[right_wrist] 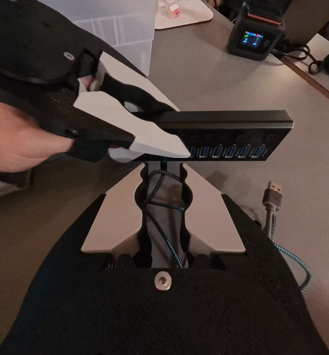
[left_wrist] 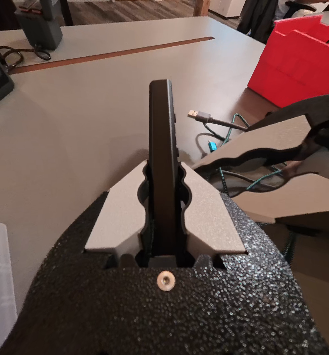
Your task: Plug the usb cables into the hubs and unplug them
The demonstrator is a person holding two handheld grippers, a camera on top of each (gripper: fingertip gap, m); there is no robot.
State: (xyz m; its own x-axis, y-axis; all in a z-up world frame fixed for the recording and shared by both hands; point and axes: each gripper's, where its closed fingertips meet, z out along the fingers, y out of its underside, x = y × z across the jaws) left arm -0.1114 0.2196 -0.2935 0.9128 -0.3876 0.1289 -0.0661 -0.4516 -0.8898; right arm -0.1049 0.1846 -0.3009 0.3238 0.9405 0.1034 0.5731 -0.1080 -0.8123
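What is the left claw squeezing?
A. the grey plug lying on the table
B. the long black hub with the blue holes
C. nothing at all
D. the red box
B: the left claw is shut on one end of the long black hub, which sticks out sideways with its row of blue holes showing.

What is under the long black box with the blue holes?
Under the hub, a teal braided cable hangs between the right claw fingers. The left claw covers its plug end.
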